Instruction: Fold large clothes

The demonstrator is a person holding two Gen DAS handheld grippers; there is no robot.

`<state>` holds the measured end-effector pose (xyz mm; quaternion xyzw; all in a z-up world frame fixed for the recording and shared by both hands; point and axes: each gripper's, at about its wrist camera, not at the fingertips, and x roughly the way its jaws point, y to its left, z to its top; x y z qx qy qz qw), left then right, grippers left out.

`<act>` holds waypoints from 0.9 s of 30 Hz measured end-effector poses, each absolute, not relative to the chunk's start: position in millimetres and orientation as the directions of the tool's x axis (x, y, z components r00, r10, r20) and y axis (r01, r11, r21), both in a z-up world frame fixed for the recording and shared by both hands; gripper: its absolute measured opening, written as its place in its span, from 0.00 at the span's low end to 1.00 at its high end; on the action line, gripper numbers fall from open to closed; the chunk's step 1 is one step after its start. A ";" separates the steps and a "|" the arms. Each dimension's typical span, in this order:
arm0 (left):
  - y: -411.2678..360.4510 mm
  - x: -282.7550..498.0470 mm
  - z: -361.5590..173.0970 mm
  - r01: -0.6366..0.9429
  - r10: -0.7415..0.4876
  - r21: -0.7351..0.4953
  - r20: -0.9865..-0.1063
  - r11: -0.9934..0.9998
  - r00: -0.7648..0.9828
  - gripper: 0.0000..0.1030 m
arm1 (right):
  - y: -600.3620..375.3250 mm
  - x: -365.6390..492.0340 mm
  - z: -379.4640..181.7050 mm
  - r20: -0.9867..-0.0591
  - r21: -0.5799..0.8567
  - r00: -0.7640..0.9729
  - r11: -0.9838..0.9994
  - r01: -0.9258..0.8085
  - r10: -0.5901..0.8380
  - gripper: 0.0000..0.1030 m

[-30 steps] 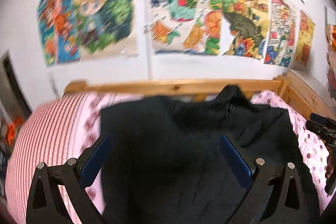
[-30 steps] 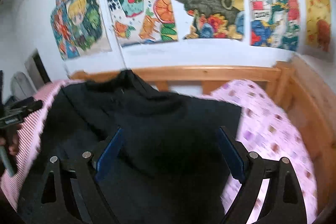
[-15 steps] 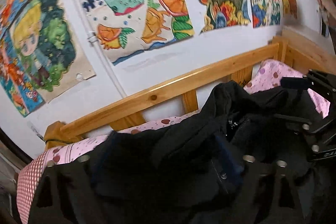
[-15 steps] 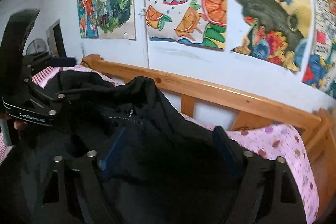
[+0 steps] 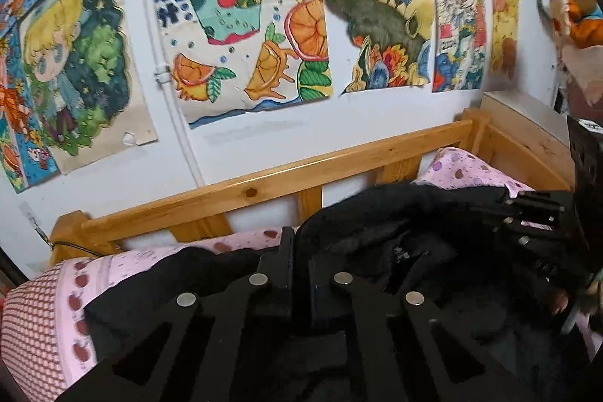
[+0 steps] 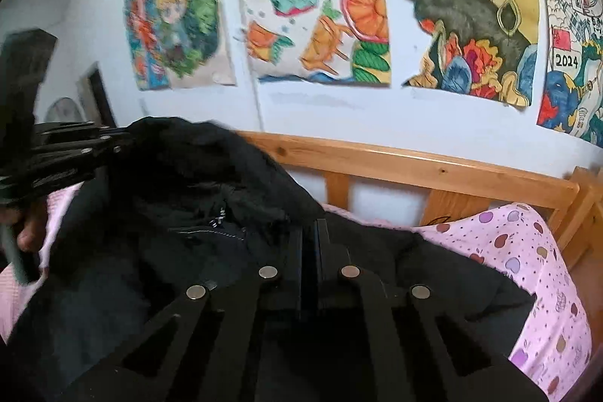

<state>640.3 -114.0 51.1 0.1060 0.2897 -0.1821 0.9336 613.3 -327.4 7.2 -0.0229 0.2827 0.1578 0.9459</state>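
Note:
A large black jacket lies bunched on the bed, with its collar and zipper raised toward the wooden rail. My left gripper is shut on a fold of the jacket near the collar. My right gripper is shut on the jacket's fabric on the other side of the collar. Each gripper shows in the other's view: the right one at the right edge, the left one at the left edge.
The bed has a pink spotted sheet and a red-checked cover. A wooden bed rail runs along the wall behind the jacket, with a corner post at the right. Colourful paintings hang on the white wall.
Both grippers were open above the flat jacket, moved down and forward to its collar end, and closed on the fabric. The collar area is now bunched and lifted.

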 end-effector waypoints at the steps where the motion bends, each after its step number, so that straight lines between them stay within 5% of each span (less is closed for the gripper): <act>1: -108.1 630.8 49.9 0.422 -0.289 0.104 -0.581 0.901 0.761 0.06 | -325.5 604.3 6.6 -0.550 0.043 0.777 0.940 -0.340 0.306 0.05; 10: -106.8 580.5 -25.0 0.557 -0.263 0.232 -0.698 0.797 0.666 0.05 | -310.9 585.8 -43.2 -0.710 -0.035 0.666 0.933 -0.358 0.229 0.05; 14: -113.0 596.2 -48.0 0.551 -0.245 0.192 -0.745 0.812 0.620 0.05 | -312.5 602.8 -69.3 -0.760 -0.009 0.621 0.952 -0.305 0.191 0.05; 23: -109.1 614.6 -69.9 0.532 -0.290 0.090 -0.755 0.842 0.588 0.07 | -320.7 606.5 -84.2 -0.750 0.038 0.628 0.962 -0.270 0.206 0.05; 27: -101.0 593.2 -42.9 0.590 -0.393 0.047 -0.702 0.806 0.594 0.24 | -330.9 585.2 -55.2 -0.695 0.106 0.678 0.966 -0.234 0.240 0.06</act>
